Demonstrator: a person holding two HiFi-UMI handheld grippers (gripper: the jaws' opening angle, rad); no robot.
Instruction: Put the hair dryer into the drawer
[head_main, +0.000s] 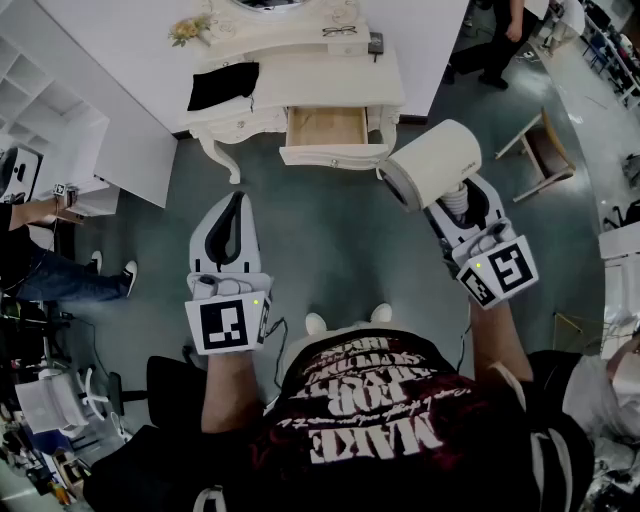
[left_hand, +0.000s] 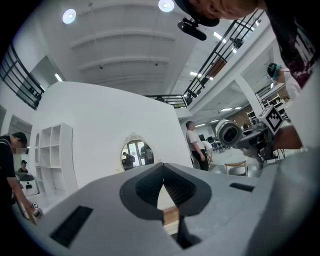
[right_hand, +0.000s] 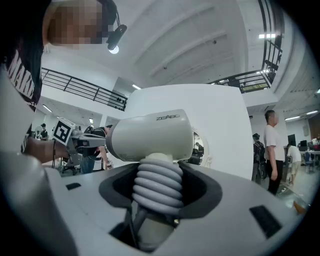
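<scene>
Before the open drawer (head_main: 327, 128), right gripper (head_main: 458, 200) clamps hair dryer (head_main: 432, 163) by handle, barrel pointing left.

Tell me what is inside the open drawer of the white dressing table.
The drawer shows only its bare wooden bottom; no object is visible in it. Its rear part runs under the tabletop and is hidden. The hair dryer is outside it, in the right gripper.
</scene>
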